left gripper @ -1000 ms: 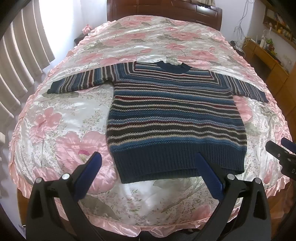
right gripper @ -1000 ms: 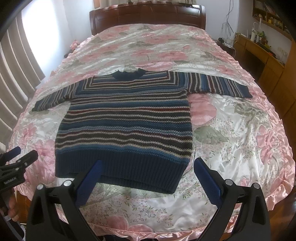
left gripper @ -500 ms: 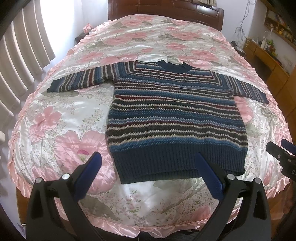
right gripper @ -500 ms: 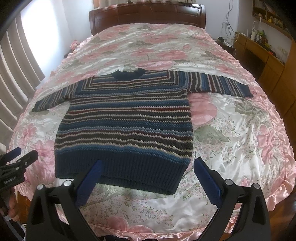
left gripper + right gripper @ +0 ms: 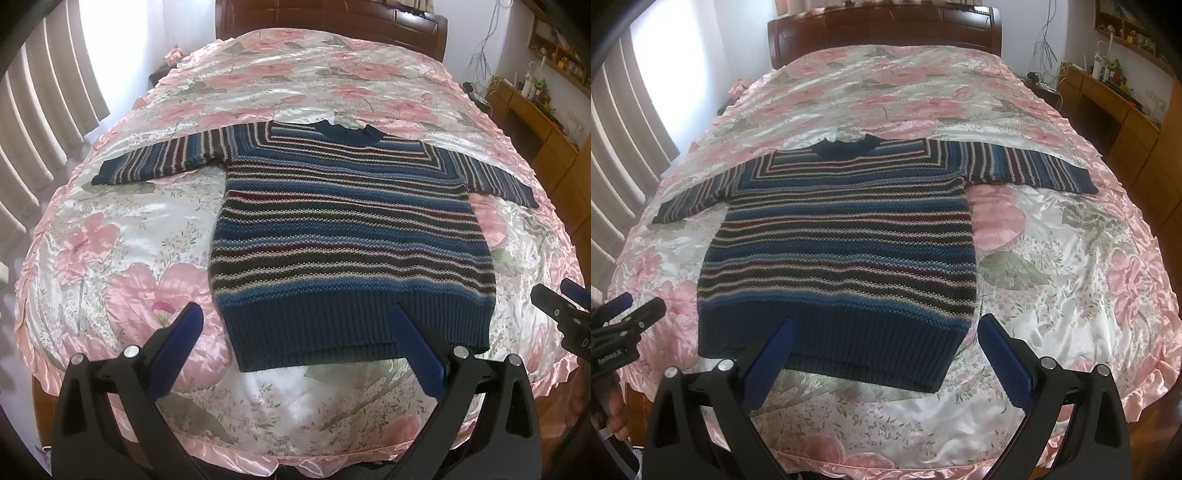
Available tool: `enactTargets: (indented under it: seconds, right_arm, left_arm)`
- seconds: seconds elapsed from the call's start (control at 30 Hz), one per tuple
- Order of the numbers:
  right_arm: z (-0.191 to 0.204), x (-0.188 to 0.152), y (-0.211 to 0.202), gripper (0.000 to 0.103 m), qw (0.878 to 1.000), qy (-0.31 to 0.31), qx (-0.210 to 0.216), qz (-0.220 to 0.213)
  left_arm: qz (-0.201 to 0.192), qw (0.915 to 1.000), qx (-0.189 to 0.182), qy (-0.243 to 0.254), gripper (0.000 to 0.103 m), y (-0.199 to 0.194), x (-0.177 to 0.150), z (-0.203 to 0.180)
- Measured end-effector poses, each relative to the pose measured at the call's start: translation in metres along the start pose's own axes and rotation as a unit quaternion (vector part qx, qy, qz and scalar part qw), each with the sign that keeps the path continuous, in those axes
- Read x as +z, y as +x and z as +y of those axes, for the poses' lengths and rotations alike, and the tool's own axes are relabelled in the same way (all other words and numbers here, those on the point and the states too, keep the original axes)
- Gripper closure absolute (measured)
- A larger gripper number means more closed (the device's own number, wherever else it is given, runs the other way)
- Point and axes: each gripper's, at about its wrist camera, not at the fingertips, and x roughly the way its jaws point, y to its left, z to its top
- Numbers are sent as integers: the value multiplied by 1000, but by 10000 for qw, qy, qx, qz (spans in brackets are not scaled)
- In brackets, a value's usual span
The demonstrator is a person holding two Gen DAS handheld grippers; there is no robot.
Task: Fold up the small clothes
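A wide bed (image 5: 258, 88) under a glossy satin bedspread printed with large pink flowers, dark wooden headboard (image 5: 882, 29) at the far end, pleated curtains (image 5: 37, 122) to the left, a wooden desk (image 5: 1108, 107) along the right wall.

Spread flat on the near half of the bed: a small knitted sweater (image 5: 347, 229), striped in blue, navy, cream and maroon, neck pointing to the headboard, both sleeves stretched out sideways, ribbed navy hem (image 5: 354, 332) closest to the foot of the bed. Not yet folded anywhere.

Low in each view: a pair of black tongs with blue pads. Left tongs (image 5: 295, 345) spread wide, gripping nothing, poised above the hem's left part. Right tongs (image 5: 884, 350) likewise released and empty, above the hem's right part. Each pair visible at the edge of the other's view.

Likely risks from here: slippery satin letting the sweater slide or bunch when a corner is lifted; a pinch catching bedspread along with knit, or only the top layer; uneven lifts by the two sides skewing the fold.
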Motion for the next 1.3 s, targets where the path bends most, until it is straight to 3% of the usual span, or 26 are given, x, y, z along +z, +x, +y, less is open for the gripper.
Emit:
enactTargets:
  seconds: [0.23, 0.4, 0.5, 0.77, 0.93, 1.03, 1.13, 1.3]
  right_arm:
    - [-9, 5, 9, 4, 9999, 100, 73, 6]
    - [-46, 23, 30, 4, 9981, 463, 394, -102]
    - [-90, 45, 46, 4, 9958, 767, 446, -213]
    - [-254, 145, 115, 4, 9906, 1297, -407, 168]
    - [-364, 191, 181, 4, 9766, 2041, -115, 668]
    - [-408, 207, 214, 4, 9739, 2037, -457, 885]
    - [-443, 216, 243, 4, 9706, 2080, -473, 1117]
    - [-488, 219, 273, 4, 9612, 2456, -324, 1217]
  left_arm:
    - [44, 10000, 17, -7, 3, 6, 4, 0]
    - [173, 9997, 128, -71, 3, 32, 21, -12]
    - [118, 9997, 233, -9, 3, 53, 41, -31]
    - [-30, 9998, 91, 173, 3, 126, 128, -132]
    - [-33, 9997, -208, 84, 3, 177, 182, -211]
    - [-6, 9994, -323, 111, 3, 209, 208, -260]
    - [113, 9987, -391, 320, 3, 241, 222, -306]
    - [210, 9987, -400, 247, 3, 277, 230, -335]
